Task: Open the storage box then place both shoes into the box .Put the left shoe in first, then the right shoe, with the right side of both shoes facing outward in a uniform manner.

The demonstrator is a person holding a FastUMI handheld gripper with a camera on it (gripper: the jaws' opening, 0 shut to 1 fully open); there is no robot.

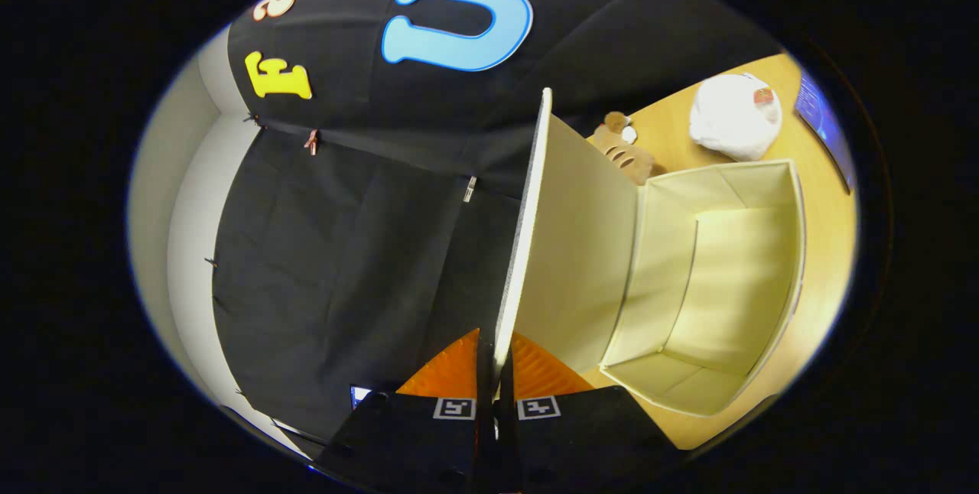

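Cream fabric lines the storage box (711, 280), which stands open on the wooden table (830, 249), its hollow bare. Its lid (566, 242) is swung up, running lengthwise straight ahead of the gripper (495, 360), whose orange fingers (447, 372) pinch the lid's near edge.

Lid (528, 234) edge between jaws; open box (711, 280) on table (830, 249); bag (734, 127) beyond box.
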